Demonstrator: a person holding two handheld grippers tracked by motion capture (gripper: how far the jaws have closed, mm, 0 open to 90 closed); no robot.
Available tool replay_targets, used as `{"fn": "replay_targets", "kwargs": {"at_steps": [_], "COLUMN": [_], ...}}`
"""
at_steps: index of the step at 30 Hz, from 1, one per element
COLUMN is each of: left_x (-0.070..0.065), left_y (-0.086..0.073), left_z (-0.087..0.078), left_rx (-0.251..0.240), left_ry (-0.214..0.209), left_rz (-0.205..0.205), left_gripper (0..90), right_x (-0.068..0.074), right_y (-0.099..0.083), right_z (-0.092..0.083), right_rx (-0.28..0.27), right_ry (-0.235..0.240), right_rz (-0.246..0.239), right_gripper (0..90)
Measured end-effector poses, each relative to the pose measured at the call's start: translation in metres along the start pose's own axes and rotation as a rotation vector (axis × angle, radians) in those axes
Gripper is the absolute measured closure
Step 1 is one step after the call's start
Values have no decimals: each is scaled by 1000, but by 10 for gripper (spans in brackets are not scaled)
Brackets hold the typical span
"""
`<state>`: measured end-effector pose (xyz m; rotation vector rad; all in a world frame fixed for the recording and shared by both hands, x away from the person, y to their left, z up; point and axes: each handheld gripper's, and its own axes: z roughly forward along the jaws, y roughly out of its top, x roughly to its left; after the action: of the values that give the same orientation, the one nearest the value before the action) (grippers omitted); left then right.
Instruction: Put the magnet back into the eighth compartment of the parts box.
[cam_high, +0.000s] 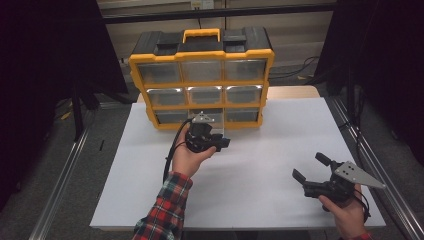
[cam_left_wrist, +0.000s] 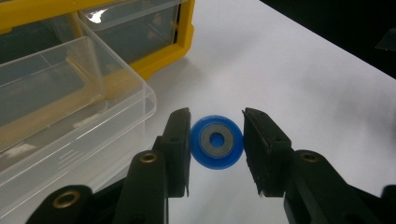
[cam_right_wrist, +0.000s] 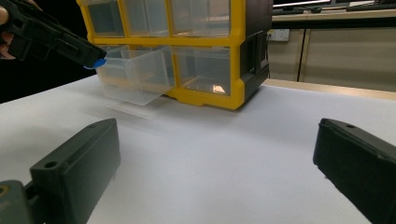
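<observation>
Left gripper clamped on blue wheel, beside open drawer

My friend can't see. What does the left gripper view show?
A blue ring with a grey middle sits gripped between the two black jaws of the left hand-held gripper, above a white table. To the left, a clear drawer is pulled out of a yellow organizer.

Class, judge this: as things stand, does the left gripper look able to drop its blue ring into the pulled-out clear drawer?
Probably yes: the left gripper holds the blue ring right beside the pulled-out drawer, whose top is open, with nothing between them.
</observation>
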<state>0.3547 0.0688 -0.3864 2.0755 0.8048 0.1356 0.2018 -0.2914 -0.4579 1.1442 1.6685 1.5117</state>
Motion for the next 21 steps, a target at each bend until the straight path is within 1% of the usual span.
{"fn": "replay_targets", "kwargs": {"at_steps": [1,2,3,4,5,7,8,9,10,12,13,15,16,17,19,20,21], "left_x": [1,1,1,1,2,2,3,2,2,4,3,5,6,5,6,7,6], "left_y": [1,1,2,2,3,5,5,6,6,9,9,11,11,12,13,14,14], "left_z": [-1,0,-1,-1,-1,-3,-3,-3,-3,-5,-3,-5,-5,-5,-5,-6,-5], "left_rx": [6,-5,4,-2,-4,7,10,-3,-6,15,-6,17,9,2,0,20,3], "left_ry": [3,0,0,4,5,5,2,9,8,9,12,17,15,16,20,22,24], "left_rz": [8,4,6,-2,6,14,24,2,3,20,1,20,18,3,9,20,4], "left_gripper": [628,628,628,628,628,628,628,628,628,628,628,628,628,628,628,628,628], "right_x": [0,0,0,0,0,0,0,0,0,0,0,0,0,0,0,0,0], "right_y": [0,0,0,0,0,0,0,0,0,0,0,0,0,0,0,0,0], "right_z": [0,0,0,0,0,0,0,0,0,0,0,0,0,0,0,0,0], "right_rx": [4,1,2,2,1,5,1,5,0,2,3,3,4,4,2,1,4], "right_ry": [2,0,2,2,3,5,3,2,2,2,2,5,2,2,1,1,2], "right_rz": [-5,-6,-9,-9,-8,-10,-8,-8,-5,-9,-11,-10,-10,-8,-8,-9,-10], "right_gripper": [1,2,1,1,1,2,1,1,1,1,2,2,2,2,2,2,2]}}
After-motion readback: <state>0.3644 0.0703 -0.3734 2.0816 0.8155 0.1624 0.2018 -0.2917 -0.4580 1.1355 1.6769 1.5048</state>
